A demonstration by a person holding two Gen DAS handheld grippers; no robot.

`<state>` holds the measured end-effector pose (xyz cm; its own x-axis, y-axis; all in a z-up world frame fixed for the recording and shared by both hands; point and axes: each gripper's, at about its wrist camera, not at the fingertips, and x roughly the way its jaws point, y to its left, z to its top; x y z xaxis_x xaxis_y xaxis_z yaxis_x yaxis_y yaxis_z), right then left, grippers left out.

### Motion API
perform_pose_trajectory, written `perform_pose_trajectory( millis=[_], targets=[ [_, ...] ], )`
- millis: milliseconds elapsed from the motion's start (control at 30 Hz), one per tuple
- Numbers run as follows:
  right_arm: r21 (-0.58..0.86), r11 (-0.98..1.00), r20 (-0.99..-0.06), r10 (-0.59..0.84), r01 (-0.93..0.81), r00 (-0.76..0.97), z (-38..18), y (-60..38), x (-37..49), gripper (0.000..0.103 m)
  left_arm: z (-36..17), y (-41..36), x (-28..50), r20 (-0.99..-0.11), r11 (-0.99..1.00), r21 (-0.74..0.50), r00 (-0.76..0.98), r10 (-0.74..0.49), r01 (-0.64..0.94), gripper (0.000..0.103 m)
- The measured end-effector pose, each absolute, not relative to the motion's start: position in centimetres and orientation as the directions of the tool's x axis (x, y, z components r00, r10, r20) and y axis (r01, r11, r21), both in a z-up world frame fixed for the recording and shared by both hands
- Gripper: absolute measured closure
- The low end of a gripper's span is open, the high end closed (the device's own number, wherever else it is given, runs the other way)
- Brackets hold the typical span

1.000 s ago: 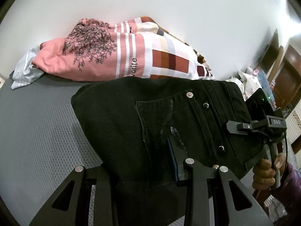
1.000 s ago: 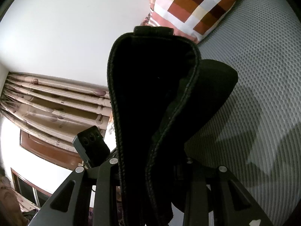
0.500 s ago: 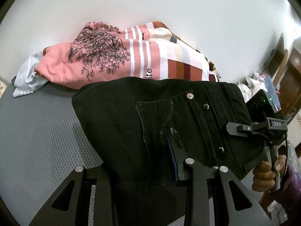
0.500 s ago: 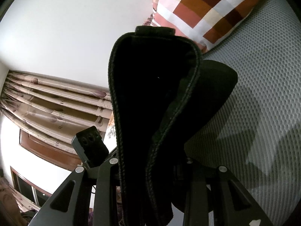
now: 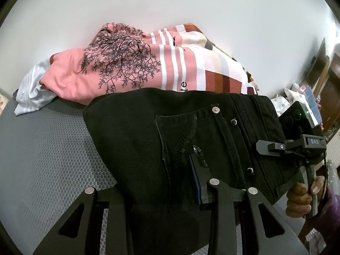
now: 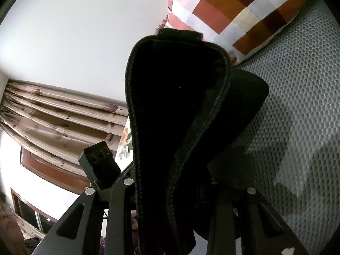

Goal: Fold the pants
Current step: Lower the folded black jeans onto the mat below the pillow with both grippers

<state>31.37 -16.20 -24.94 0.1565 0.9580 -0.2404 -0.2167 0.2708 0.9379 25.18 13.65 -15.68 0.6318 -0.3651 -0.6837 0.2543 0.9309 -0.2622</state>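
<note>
Black pants (image 5: pixel 170 131), folded, with a back pocket and studs showing, are held up above a grey mesh mattress (image 5: pixel 42 148). My left gripper (image 5: pixel 165 182) is shut on the pants near the pocket; its left finger is hidden under cloth. My right gripper shows at the right of the left wrist view (image 5: pixel 276 146), shut on the waistband end. In the right wrist view the pants (image 6: pixel 170 116) rise as a black fold between the fingers of the right gripper (image 6: pixel 170 191).
A pink pillow with a tree print (image 5: pixel 119 70) and a checked pillow (image 6: pixel 238 10) lie at the far edge against a white wall. A striped white cloth (image 5: pixel 29 93) lies at the far left. Curtains (image 6: pixel 53 114) and furniture (image 5: pixel 327 80) stand beyond the bed.
Both grippers keep their hold on the pants. The pillows look a little nearer and larger in both views, so the pants have moved slightly toward them.
</note>
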Motion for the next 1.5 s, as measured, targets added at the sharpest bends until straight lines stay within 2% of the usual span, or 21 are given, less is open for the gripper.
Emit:
perform_pose_trajectory(
  millis=[900, 1200, 1400, 1500],
  targets=[
    [0.923, 0.317, -0.286, 0.944, -0.217, 0.163, -24.6, -17.7, 32.2, 0.073, -17.5, 14.7, 27.7, -0.692, 0.937, -0.261, 0.632, -0.349, 0.232, 0.07],
    [0.902, 0.371, -0.339, 0.925, -0.221, 0.17, -25.2, -18.5, 32.9, 0.074, -18.7, 15.7, 27.9, -0.703, 0.946, -0.252, 0.633, -0.324, 0.204, 0.07],
    [0.867, 0.438, -0.403, 0.897, -0.238, 0.182, -25.4, -18.5, 33.0, 0.074, -19.4, 15.6, 27.9, -0.708, 0.956, -0.214, 0.642, -0.293, 0.2, 0.062],
    [0.856, 0.456, -0.421, 0.888, -0.243, 0.184, -25.4, -18.5, 33.1, 0.074, -19.7, 15.9, 28.1, -0.71, 0.959, -0.22, 0.644, -0.284, 0.18, 0.054]
  ],
)
